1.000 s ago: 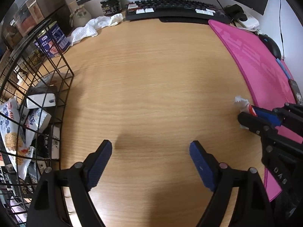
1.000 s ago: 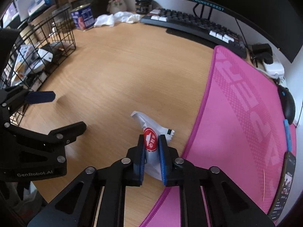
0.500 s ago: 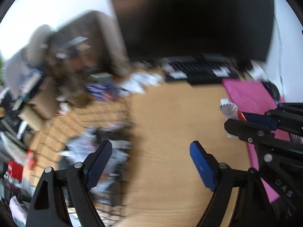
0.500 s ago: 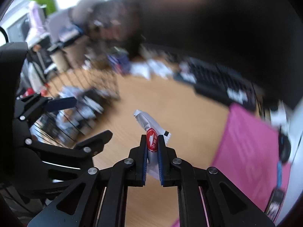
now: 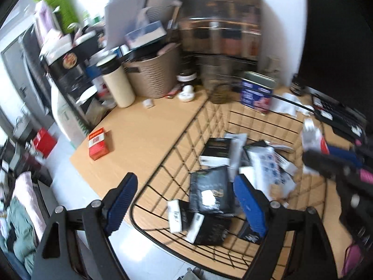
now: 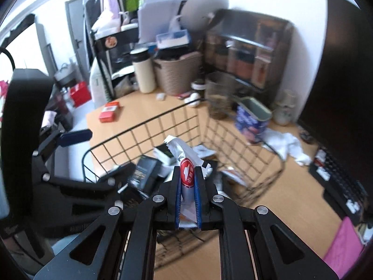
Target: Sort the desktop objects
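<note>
Desk (image 5: 144,140): light wood top, cluttered along its far edge.
Wire basket (image 6: 144,126): black grid walls, standing on the desk; dark boxes (image 5: 209,191) and white packets lie jumbled inside.
Brown tub (image 6: 177,74): ribbed, at the back of the desk, just beside a cream canister (image 6: 143,74).
Blue tin (image 6: 251,119): outside the basket's far corner, near crumpled white tissue (image 6: 286,144).
Left gripper (image 5: 184,200): blue pads spread wide with nothing between them, above the basket's near rim.
Right gripper (image 6: 187,189): clenched on the sachet.
Red box (image 5: 98,143): alone on open desk, left of the basket.
Sachet (image 6: 186,163): silver with a red label, pinched upright between the right pads, above the basket's contents.
</note>
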The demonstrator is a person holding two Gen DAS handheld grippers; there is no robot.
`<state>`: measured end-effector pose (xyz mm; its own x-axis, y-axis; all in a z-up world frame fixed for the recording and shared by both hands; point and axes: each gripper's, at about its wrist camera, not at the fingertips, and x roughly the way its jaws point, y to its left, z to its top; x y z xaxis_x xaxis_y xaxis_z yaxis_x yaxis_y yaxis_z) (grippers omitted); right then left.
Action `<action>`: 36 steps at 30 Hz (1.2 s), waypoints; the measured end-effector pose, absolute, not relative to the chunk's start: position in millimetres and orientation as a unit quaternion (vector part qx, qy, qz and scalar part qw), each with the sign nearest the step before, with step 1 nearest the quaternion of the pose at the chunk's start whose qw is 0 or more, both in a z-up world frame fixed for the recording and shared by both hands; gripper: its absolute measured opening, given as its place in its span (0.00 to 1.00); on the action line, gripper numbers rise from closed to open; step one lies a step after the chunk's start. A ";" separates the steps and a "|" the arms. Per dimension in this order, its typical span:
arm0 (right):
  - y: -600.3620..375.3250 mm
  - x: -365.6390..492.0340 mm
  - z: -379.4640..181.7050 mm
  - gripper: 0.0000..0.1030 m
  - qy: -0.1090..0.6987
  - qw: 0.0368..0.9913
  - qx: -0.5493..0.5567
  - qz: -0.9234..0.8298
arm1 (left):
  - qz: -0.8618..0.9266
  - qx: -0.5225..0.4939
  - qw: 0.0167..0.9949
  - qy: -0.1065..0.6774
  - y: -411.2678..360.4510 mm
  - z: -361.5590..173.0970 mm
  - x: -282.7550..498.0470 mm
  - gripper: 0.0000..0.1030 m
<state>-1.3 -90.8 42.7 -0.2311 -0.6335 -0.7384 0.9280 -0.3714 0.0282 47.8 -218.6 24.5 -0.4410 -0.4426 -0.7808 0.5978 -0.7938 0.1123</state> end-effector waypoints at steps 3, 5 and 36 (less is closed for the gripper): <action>-94.6 -4.9 27.1 0.10 0.223 0.514 0.352 -0.750 | -0.845 0.443 0.287 0.089 -217.9 14.3 42.1 0.83; -94.1 -9.5 21.5 0.11 0.220 0.511 0.361 -0.749 | -0.842 0.448 0.290 0.074 -213.3 10.4 38.1 0.83; 79.1 2.5 51.3 0.62 0.157 0.370 0.349 -0.847 | -0.902 0.416 0.072 0.089 -78.5 42.7 43.9 0.83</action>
